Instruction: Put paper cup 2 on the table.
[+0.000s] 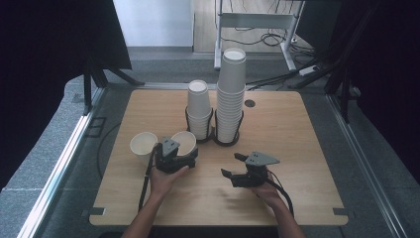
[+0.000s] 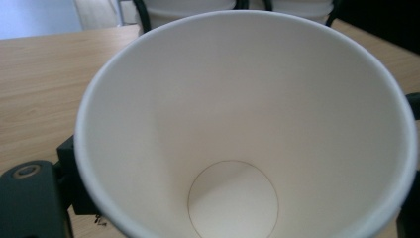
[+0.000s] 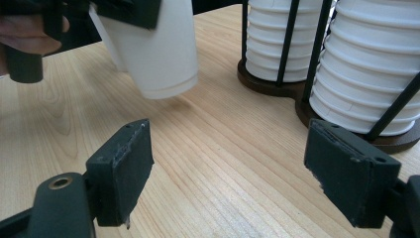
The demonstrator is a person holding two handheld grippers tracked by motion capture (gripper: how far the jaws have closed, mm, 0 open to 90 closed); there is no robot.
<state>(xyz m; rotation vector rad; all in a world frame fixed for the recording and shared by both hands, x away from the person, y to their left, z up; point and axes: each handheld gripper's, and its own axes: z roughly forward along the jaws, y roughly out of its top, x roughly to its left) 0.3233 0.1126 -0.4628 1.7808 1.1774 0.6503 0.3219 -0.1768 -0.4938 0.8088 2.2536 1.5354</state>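
Two white paper cups (image 1: 163, 145) seem to flank the left claw (image 1: 174, 154) from above; its own view shows one clamped. Right claw (image 3: 247, 168) gapes empty.

In the left gripper view, the white paper cup (image 2: 247, 124) hides nearly all of both black jaws; its lower rim is cut off by the bottom edge. Behind it, the two stacks of white paper cups (image 2: 237, 6) are cut off by the top edge. In the right gripper view, those stacks beyond the right jaw, in their black wire holder (image 3: 297, 89), are also cut off at the top. The left gripper (image 3: 74, 15) there is cropped, and whether its pads press the cup cannot be told.
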